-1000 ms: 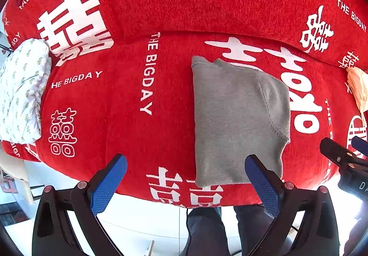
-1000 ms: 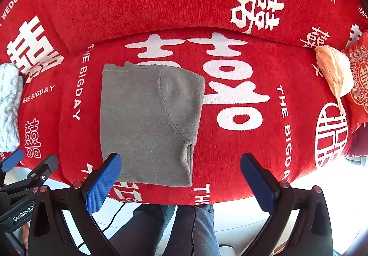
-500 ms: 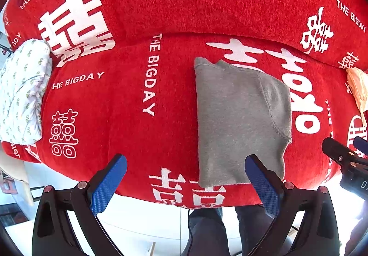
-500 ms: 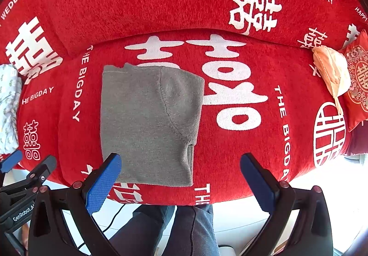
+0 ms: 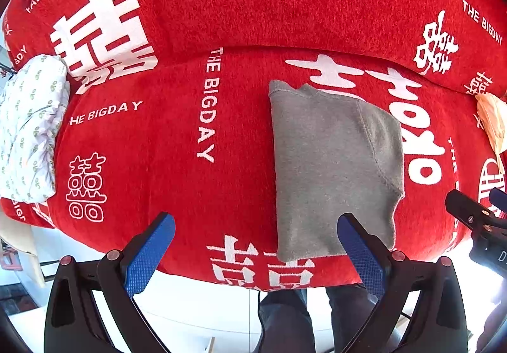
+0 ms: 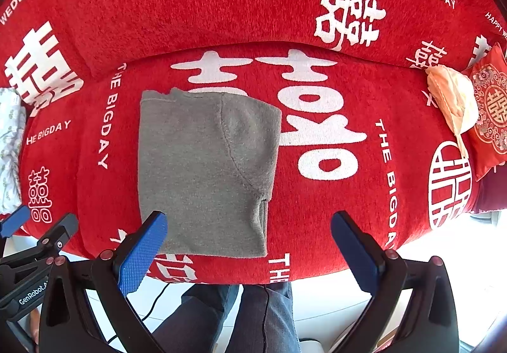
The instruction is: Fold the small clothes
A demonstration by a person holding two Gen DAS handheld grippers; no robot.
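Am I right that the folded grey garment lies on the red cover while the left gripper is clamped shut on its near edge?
Not quite. The grey garment does lie folded on the red cover, but the left gripper is open, its blue fingers spread wide and holding nothing. The left wrist view shows this; the right gripper is open too.

A home — sofa under red wedding throw, cushion beside.
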